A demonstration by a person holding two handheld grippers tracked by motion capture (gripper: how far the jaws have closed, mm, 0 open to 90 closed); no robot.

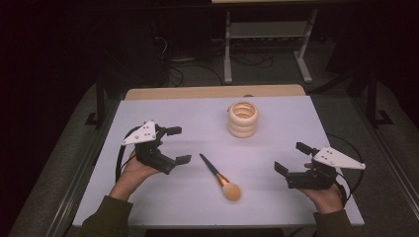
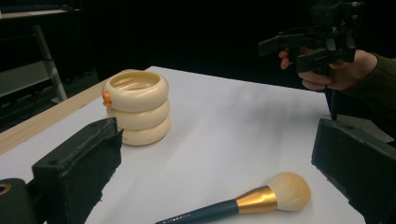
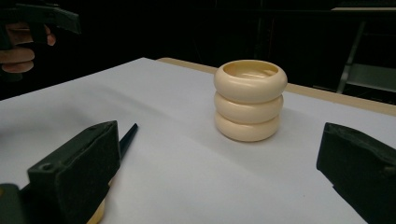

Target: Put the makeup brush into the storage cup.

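While both grippers' jaws gape, one brush (image 1: 221,178) lies near one ringed holder (image 1: 243,119).

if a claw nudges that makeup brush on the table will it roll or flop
The makeup brush with dark handle, gold ferrule and peach bristles looks stiff, so it probably won't flop. Its round handle may roll on the smooth white table, though the bulky bristle head should check that. It looks slim and light, so a nudge likely slides or pivots it.
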